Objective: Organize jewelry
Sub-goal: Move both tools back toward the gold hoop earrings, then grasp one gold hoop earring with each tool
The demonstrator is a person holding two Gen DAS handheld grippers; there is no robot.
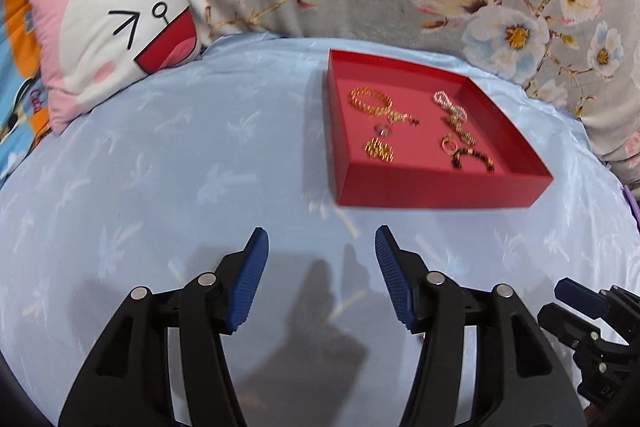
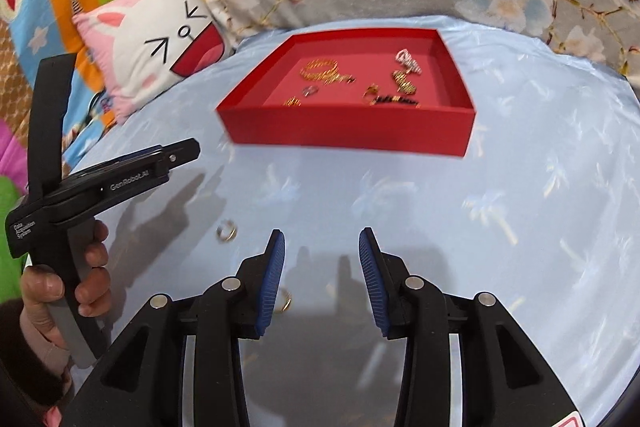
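left gripper (image 1: 321, 239): jaws parted, nothing held between them; held over the blue sheet (image 1: 160, 167) | right gripper (image 2: 322, 241): jaws parted, nothing gripped | red tray (image 1: 440, 187): set on the sheet ahead, jewelry (image 1: 370, 101) laid inside | two rings (image 2: 226, 230) seen loose on the sheet; one beside the right gripper's left finger (image 2: 272, 279)

One red tray (image 2: 348, 131), two loose rings (image 2: 226, 230) outside it (one half hidden), one pillow (image 2: 152, 55)
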